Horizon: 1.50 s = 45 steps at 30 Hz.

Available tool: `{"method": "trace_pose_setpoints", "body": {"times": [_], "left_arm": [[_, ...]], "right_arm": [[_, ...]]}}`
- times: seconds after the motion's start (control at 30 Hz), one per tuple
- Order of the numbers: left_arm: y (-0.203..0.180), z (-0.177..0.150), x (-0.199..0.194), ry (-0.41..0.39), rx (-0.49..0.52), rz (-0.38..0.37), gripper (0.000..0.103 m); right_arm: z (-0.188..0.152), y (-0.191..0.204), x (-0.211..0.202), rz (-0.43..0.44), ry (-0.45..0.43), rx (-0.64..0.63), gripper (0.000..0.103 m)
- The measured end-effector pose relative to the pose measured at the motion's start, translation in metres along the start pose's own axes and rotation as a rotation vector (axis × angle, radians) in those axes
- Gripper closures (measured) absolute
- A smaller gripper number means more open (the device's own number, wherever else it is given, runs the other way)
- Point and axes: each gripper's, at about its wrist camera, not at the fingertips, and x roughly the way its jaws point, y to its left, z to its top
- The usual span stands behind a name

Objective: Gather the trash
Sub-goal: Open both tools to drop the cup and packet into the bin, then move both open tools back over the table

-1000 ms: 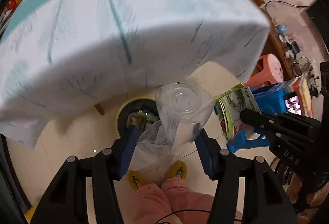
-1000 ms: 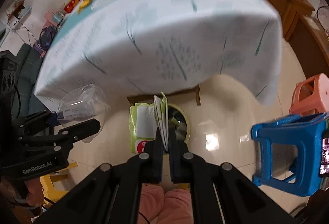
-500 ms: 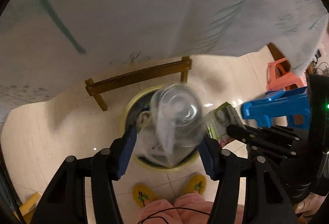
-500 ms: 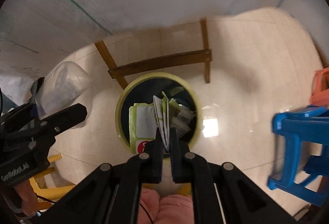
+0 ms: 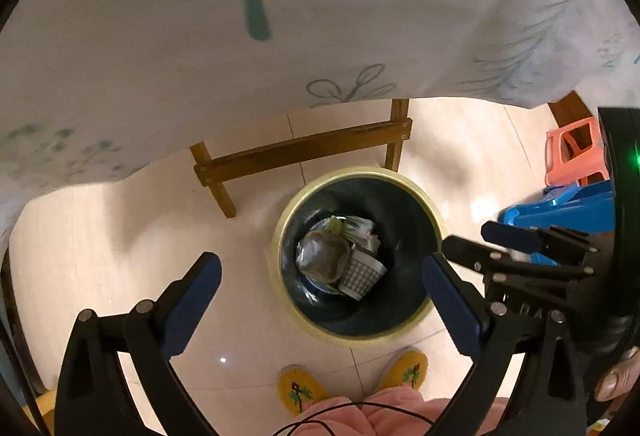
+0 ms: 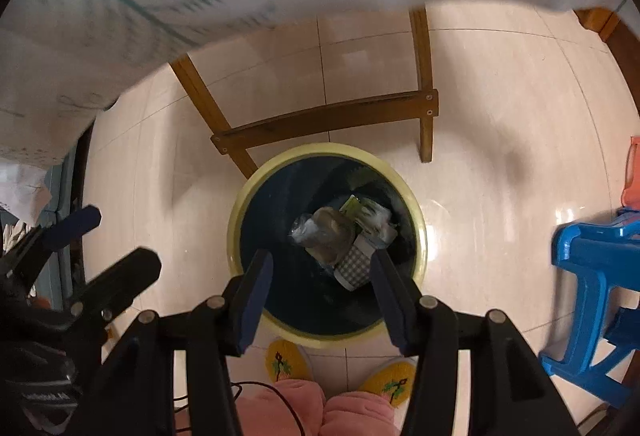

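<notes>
— What sort of place are you standing in?

— A home, likely a dining room. You're on glossy beige floor tiles (image 6: pixel 500 107) in yellow slippers (image 6: pixel 289 360). At twelve o'clock a patterned tablecloth (image 5: pixel 320 15) hangs over a wooden table frame (image 6: pixel 328 117).

— Anything else?

— Plastic stools at three o'clock, blue (image 6: pixel 592 292) and orange (image 5: pixel 574 151), and a yellow-rimmed bin (image 6: pixel 240 211) below you.

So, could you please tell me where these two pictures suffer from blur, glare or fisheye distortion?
Left wrist view: the tablecloth is soft and bulges with fisheye curvature; a faint glare patch lies on the floor tiles right of the trash bin. Right wrist view: the cloth is streaked with motion blur at upper left, glare shines on the tiles right of the bin, and the bin's contents stay fairly sharp.
</notes>
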Motion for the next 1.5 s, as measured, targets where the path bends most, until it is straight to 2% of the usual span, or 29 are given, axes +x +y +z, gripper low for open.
{"method": "trace_pose_setpoints", "body": {"times": [0.1,0.27,0.4,0.6,0.73,0.87,0.97,1.1,1.23,1.37,1.5], "left_arm": [[0.000,-0.010,-0.018,0.008,-0.012,-0.008,0.003],[0.001,-0.019,-0.073,0.007,-0.021,-0.012,0.003],[0.003,-0.013,-0.142,-0.034,-0.038,-0.028,0.003],[0.002,0.010,-0.251,-0.119,-0.012,-0.053,0.003],[-0.003,0.031,-0.325,-0.219,0.047,-0.084,0.003],[-0.007,0.052,-0.378,-0.309,0.108,-0.093,0.003],[-0.008,0.066,-0.412,-0.380,0.158,-0.091,0.003],[-0.008,0.084,-0.444,-0.448,0.188,-0.096,0.003],[-0.004,0.098,-0.464,-0.470,0.191,-0.101,0.003],[-0.004,0.113,-0.468,-0.466,0.172,-0.086,0.003],[-0.001,0.138,-0.455,-0.437,0.143,-0.094,0.003]], "right_arm": [[-0.003,0.004,-0.019,0.010,0.004,0.023,0.052],[-0.015,0.017,-0.068,0.013,0.003,0.035,0.052],[-0.023,0.032,-0.123,0.027,-0.014,0.045,0.052],[-0.028,0.063,-0.230,0.034,-0.058,0.060,0.052],[-0.025,0.086,-0.306,0.023,-0.139,0.066,0.052],[-0.019,0.110,-0.372,-0.047,-0.263,0.039,0.052],[-0.014,0.122,-0.409,-0.060,-0.342,0.041,0.052],[-0.006,0.138,-0.442,-0.085,-0.416,0.040,0.052],[0.005,0.151,-0.456,-0.096,-0.454,0.040,0.052],[0.016,0.156,-0.460,-0.112,-0.468,0.023,0.052],[0.033,0.153,-0.459,-0.106,-0.472,0.020,0.052]]}}
